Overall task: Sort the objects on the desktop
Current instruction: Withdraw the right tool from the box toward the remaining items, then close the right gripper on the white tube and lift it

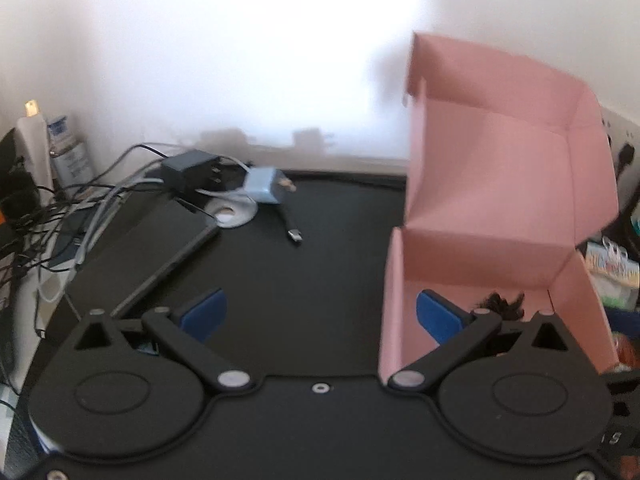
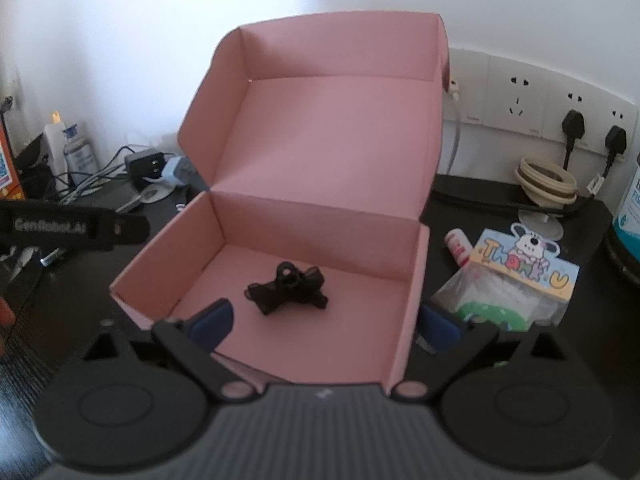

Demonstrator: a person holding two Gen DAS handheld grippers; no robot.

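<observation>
One black bow-shaped hair clip [image 2: 287, 289] lies on the floor of the open pink box [image 2: 320, 160], ahead of the right claw [image 2: 326, 322] and roughly between its two blue fingertips [image 2: 212, 320]. That claw is spread wide and holds nothing; its left finger reaches inside the box, while its right finger sits outside the box's right wall. The box lid stands up behind the clip.

The left claw [image 1: 320, 316] is likewise wide open and empty. The box's left wall rises between its fingers, so its right blue fingertip [image 1: 436, 316] is inside the box, near a dark tuft of the clip [image 1: 502, 304], and its left one hangs over the black desk [image 1: 300, 280].

Further ahead and to the left of that claw lie a dark phone [image 1: 148, 256], a black charger [image 1: 188, 168], a pale blue plug [image 1: 264, 188] and a tangle of cables [image 1: 80, 200]. Right of the right claw sits a "Thank U" packet [image 2: 516, 280], with wall sockets [image 2: 540, 108] behind.
</observation>
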